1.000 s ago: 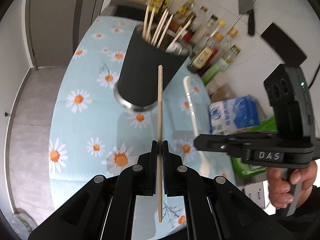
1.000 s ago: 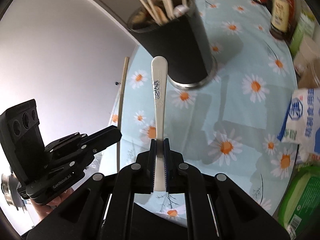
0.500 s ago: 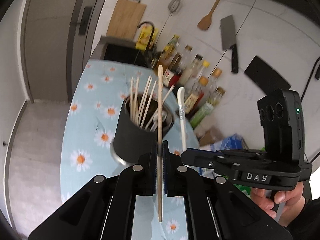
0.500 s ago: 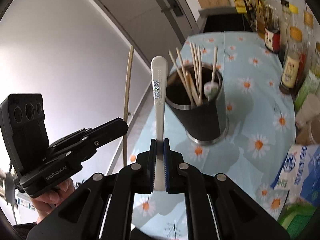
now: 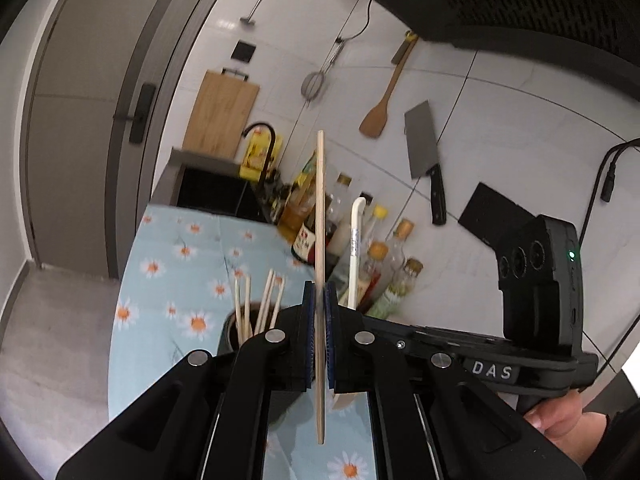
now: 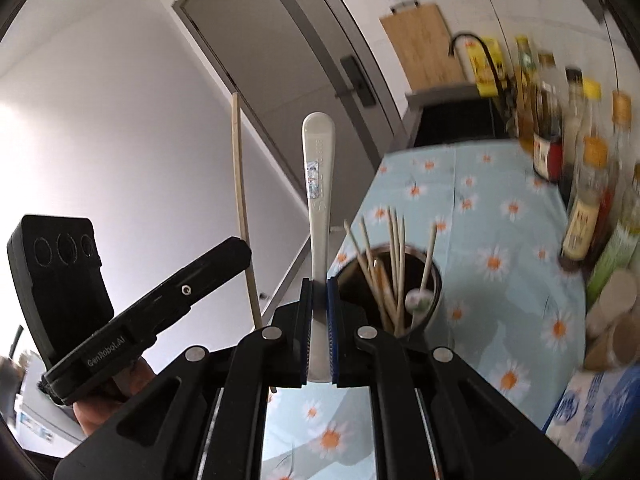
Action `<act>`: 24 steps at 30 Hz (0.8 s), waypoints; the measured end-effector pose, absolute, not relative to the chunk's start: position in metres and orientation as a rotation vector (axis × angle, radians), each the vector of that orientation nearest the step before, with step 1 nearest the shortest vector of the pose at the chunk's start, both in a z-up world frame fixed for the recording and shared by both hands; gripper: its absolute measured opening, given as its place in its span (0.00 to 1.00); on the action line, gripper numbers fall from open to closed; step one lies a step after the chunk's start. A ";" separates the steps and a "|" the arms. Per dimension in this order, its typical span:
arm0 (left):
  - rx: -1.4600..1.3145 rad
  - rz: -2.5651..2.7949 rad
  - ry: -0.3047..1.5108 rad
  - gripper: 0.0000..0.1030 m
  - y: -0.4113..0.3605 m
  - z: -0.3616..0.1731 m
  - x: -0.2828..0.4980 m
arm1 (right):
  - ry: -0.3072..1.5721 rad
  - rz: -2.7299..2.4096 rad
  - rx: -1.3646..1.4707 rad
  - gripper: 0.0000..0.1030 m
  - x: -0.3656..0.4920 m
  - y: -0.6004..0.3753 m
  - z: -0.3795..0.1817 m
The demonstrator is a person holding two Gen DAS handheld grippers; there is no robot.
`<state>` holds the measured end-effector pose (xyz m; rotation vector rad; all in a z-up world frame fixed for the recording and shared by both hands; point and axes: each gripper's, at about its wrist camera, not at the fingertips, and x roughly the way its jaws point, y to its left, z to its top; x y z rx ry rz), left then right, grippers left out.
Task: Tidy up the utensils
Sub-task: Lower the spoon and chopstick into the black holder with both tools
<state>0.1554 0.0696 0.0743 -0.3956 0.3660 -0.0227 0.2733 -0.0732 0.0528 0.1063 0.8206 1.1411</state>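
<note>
Table's got a light blue daisy-print cloth (image 6: 500,216) on it. A dark cup (image 6: 430,308) full of chopsticks sits mid-table, sauce bottles (image 6: 580,216) line the far edge, and a blue packet (image 6: 592,412) sits nearby.

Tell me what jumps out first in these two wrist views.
Each tool grips one upright utensil: the left tool a wooden chopstick, the right tool a white spoon by its handle. Below both stands the dark utensil cup, bristling with chopsticks, on the daisy tablecloth.

chopstick (image 5: 320,216): wooden, upright, held aloft | spoon (image 6: 319,184): white, handle up, aloft | holder (image 6: 434,280): black, holds chopsticks
</note>
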 end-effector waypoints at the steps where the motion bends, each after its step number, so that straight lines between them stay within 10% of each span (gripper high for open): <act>1: -0.392 -0.028 0.342 0.03 0.071 0.076 0.158 | 0.799 1.145 0.110 0.08 0.275 -0.073 0.055; 24: -0.319 0.020 0.110 0.04 0.081 0.030 0.187 | 0.595 1.057 0.253 0.08 0.306 -0.075 0.014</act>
